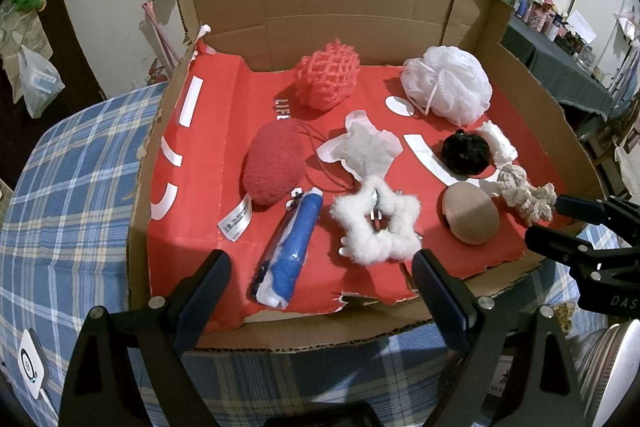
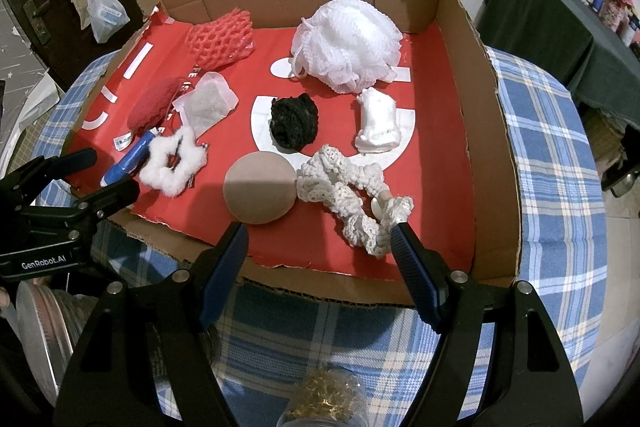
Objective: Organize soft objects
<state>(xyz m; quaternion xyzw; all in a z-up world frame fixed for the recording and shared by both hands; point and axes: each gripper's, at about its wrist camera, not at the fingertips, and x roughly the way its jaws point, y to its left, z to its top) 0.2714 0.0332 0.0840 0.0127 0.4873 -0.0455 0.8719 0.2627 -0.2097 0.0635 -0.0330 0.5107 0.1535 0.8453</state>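
Soft objects lie on red paper in a cut-open cardboard box (image 1: 532,95) (image 2: 492,131): a white fluffy ring (image 1: 376,223) (image 2: 172,163), a blue wrapped roll (image 1: 290,251) (image 2: 128,161), a red sponge (image 1: 274,163) (image 2: 152,105), a red net (image 1: 326,75) (image 2: 220,37), a white mesh puff (image 1: 448,85) (image 2: 348,43), a black pompom (image 1: 466,151) (image 2: 294,121), a tan ball (image 1: 472,213) (image 2: 260,187), and a cream crochet piece (image 1: 528,195) (image 2: 352,195). My left gripper (image 1: 320,279) is open before the box's front edge. My right gripper (image 2: 320,247) is open near the crochet piece.
The box stands on a blue plaid tablecloth (image 1: 68,195) (image 2: 560,187). A white pouch (image 1: 360,147) (image 2: 210,103) and a white cloth roll (image 2: 378,121) also lie inside. A jar (image 2: 324,399) of gold material stands below my right gripper. A dark table (image 2: 560,19) stands at the far right.
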